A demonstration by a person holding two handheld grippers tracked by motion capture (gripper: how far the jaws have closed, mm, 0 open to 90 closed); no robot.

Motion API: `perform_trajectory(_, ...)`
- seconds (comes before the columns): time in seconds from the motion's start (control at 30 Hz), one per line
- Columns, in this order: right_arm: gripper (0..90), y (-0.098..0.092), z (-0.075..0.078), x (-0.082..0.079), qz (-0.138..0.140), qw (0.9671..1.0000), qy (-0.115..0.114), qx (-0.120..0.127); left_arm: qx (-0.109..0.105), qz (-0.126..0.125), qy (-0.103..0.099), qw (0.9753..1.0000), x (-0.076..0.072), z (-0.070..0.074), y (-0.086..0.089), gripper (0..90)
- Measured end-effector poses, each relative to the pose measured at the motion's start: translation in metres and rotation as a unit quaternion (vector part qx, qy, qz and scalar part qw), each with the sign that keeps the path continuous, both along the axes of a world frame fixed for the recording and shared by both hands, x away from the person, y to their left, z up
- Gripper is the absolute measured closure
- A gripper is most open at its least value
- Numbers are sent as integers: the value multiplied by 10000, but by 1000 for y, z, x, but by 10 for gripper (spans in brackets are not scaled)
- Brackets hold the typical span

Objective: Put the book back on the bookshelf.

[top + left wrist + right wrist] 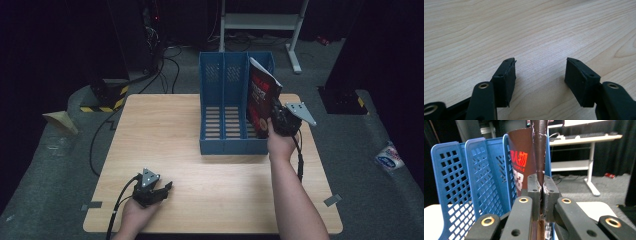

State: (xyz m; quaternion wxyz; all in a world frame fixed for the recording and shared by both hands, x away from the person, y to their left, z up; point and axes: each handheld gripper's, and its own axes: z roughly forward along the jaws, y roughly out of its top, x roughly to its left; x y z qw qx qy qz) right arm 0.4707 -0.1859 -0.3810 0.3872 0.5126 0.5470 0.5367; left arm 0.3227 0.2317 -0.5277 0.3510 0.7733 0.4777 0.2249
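A blue three-slot file rack (pixel 225 112) stands upright at the back middle of the wooden table (pixel 165 135). A dark red magazine (pixel 261 100) stands in its rightmost slot, leaning a little. My right gripper (pixel 278 120) is shut on the magazine's near edge; in the right gripper view its jaws pinch the magazine's spine (pixel 539 152) beside the blue rack wall (pixel 474 177). My left gripper (pixel 164 189) rests low near the table's front left, open, with bare wood between its pads (pixel 505 75).
A white desk frame (pixel 260 22) stands on the floor behind the table. A yellow-and-black block (pixel 107 95) and cables lie at the back left. A packet (pixel 389 157) lies on the floor at the right.
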Motion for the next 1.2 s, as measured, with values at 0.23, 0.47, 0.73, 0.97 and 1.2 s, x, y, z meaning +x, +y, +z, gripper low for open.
perform_trajectory(0.23, 867, 12, 1, -2, -140, 9996, -251, -52, -8, 5, -11, 10000, 0, 0, 0, 418)
perform_trajectory(0.47, 866, 36, -2, -5, -37, 9988, -458, -149, -9, 4, -11, 10000, 0, 0, 0, 419)
perform_trajectory(0.73, 862, 56, -6, -8, 110, 9988, -475, -90, -13, 1, -10, 10000, 0, 0, 0, 419)
perform_trajectory(0.97, 857, 56, -12, -9, 260, 9991, -313, -152, -13, -4, -9, 10000, 0, 0, 0, 420)
perform_trajectory(1.2, 796, 56, -13, -11, 412, 9986, -251, -231, -23, -1, -5, 10000, 0, 0, 0, 420)
